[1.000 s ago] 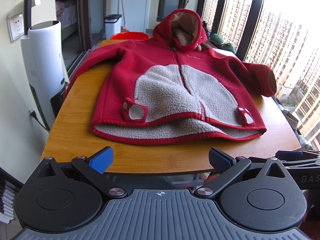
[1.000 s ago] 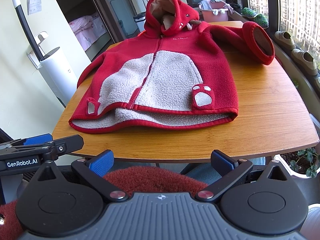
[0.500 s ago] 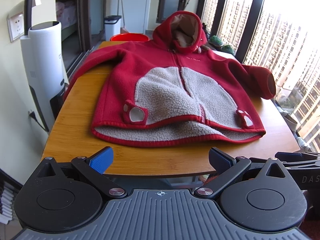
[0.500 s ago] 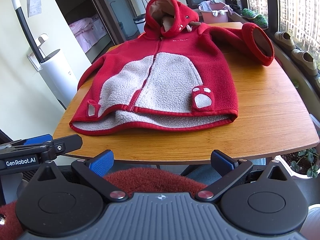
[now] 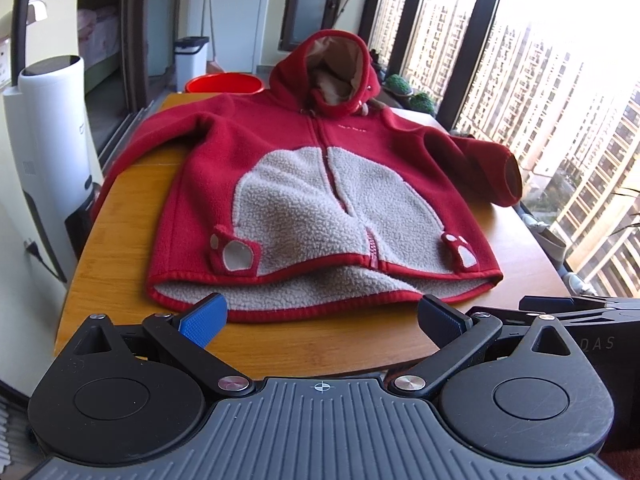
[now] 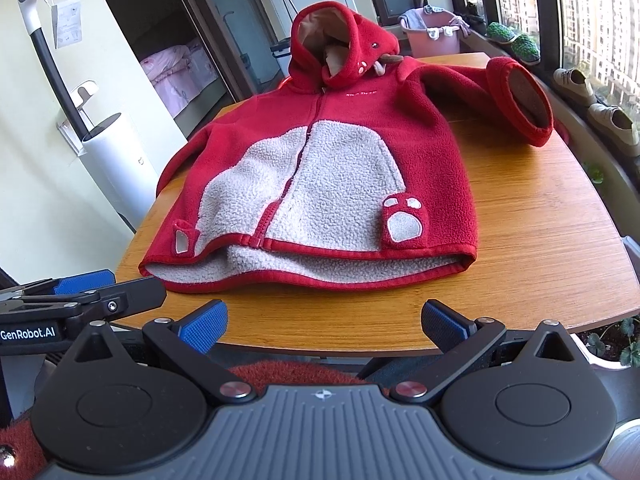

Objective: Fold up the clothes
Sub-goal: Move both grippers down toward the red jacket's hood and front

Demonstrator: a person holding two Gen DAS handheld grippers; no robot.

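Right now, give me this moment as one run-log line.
phase: approach | left gripper: open, empty | right gripper: open, empty | jacket: flat, unfolded, zipped on table | contact: none

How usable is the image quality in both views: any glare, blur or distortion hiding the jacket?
Left wrist: window blown out with haze at right; jacket sharp, its far sleeve in shade. Right wrist: even light, jacket crisp, mild glare through window. Both: fisheye bends the table edge; no motion blur.
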